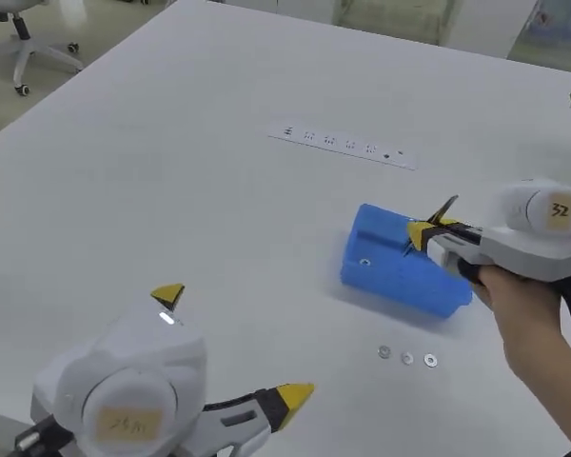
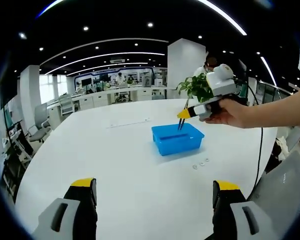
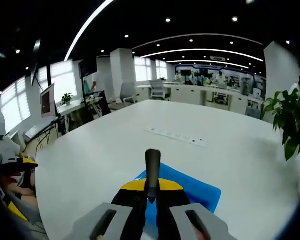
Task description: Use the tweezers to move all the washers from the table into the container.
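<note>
**Head view.** A white counter (image 1: 171, 171) runs across the frame. The blue container (image 1: 404, 276) sits right of centre, with one washer (image 1: 364, 263) on its floor near the left end. Three more washers (image 1: 406, 358) lie in a short row on the counter just below the container, apart from it. From the right edge a hand (image 1: 519, 300) holds the right gripper (image 1: 423, 233), whose yellow tips are pinched onto the tweezers (image 1: 444, 209) above the container. The left gripper (image 1: 231, 345) is at lower left with its jaws spread wide and nothing between them. A power strip (image 1: 343, 146) lies flat above centre.

**Left gripper view.** The left gripper (image 2: 154, 185) rises from the bottom edge, jaws far apart and holding nothing. Past it, at centre, is the container (image 2: 177, 139). The right gripper (image 2: 190, 113) is over it, and the tweezers (image 2: 181, 122) point down towards its inside. The three washers (image 2: 201, 163) lie on the counter (image 2: 115, 165) at the container's lower right. A plant (image 2: 197, 87) stands behind.

**Right gripper view.** The right gripper (image 3: 151, 186) is clamped narrow on the tweezers (image 3: 152, 165), which rise dark at centre. The container (image 3: 202, 192) lies beneath them at lower centre. The power strip (image 3: 176, 135) is further up the counter (image 3: 90, 150).
</note>
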`<state>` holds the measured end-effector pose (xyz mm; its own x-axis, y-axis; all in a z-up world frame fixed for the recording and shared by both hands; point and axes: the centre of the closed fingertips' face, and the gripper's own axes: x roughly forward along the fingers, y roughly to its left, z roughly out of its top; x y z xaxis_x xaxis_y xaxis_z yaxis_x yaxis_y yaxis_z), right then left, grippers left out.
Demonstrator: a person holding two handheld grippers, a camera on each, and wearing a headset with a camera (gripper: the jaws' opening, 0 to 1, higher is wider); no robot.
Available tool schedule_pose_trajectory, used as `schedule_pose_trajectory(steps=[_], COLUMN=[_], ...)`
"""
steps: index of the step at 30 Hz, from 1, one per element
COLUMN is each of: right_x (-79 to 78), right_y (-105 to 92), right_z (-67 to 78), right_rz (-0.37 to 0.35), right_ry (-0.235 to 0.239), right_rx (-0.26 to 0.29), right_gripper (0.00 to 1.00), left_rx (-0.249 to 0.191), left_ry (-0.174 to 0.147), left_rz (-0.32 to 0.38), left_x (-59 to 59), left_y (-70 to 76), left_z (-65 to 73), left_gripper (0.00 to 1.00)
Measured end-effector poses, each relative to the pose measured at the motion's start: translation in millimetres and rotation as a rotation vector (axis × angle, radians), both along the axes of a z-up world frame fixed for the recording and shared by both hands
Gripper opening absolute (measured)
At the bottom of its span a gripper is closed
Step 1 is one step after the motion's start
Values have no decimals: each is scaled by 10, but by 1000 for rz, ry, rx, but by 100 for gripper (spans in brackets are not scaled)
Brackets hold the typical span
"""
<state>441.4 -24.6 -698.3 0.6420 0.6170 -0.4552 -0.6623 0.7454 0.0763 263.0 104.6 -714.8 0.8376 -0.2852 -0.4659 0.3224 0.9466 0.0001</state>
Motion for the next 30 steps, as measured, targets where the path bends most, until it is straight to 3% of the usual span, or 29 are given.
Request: schedule_pose_trajectory(steps=[4,8,14,17,22,30], right_x=[-196,-378,-614,-686,-743,-778], right_y=[19,45,29,2,-76,-90], right_z=[101,104,-68,-207,-469,-702], right_rz=[21,41,61,48,35,36], right_ry=[-17,-26,-15,35,89,137], right_rx=[11,9,-23,-6,-33,-56], right_gripper=[2,2,2,2,2,2], left_rx=[-2,1,11,14,26,26], left_ry=[0,4,10,9,20,21], left_rz=[3,1,-11,-17,-25,-28], left_x=[3,-1,-12,-12,-23,-30], left_y=[7,8,-20,-33,-50,-52], left_z=[3,-4,-13,-12,-35,-33], left_gripper=[99,98,97,97,97,97])
